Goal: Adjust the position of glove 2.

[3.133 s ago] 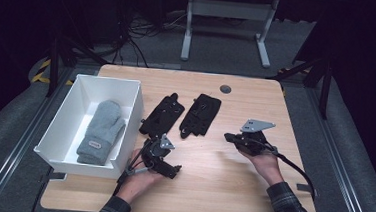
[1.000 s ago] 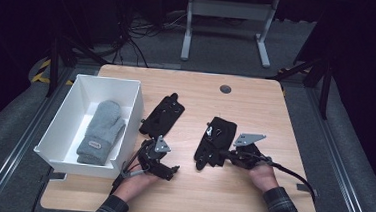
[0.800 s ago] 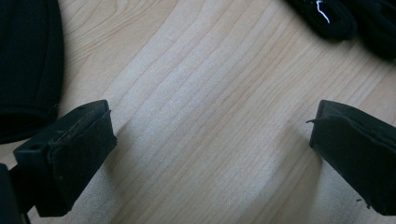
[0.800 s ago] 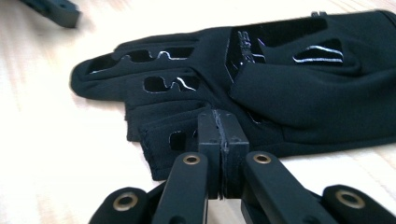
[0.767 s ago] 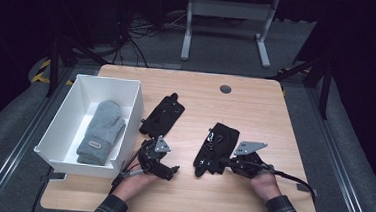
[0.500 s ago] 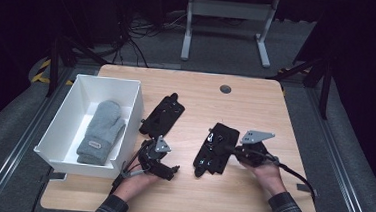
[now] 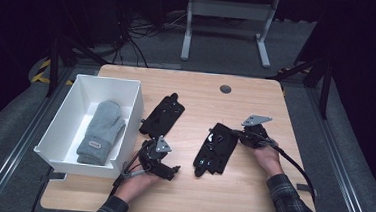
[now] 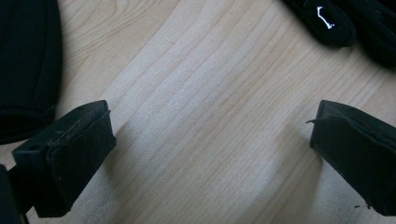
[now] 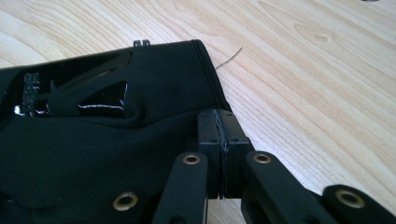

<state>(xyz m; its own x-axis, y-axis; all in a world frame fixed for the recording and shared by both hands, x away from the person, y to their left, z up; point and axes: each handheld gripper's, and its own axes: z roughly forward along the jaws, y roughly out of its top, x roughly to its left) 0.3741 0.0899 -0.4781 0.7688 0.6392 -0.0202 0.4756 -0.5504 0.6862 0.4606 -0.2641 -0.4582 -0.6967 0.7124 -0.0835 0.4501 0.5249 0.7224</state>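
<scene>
Two grippers: right gripper (image 9: 223, 154) pinches the black glove (image 7: 216, 148); left gripper (image 8: 210, 154) gapes wide.

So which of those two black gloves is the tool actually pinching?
The black glove nearer the person: the right tool is shut on its cuff edge. The other black glove lies untouched beside the white bin.

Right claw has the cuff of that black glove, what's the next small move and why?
Probably lift the right claw slightly: it is shut on the black fabric glove, which lies flat on the wooden table. A grey mitten already sits in the white box.
</scene>
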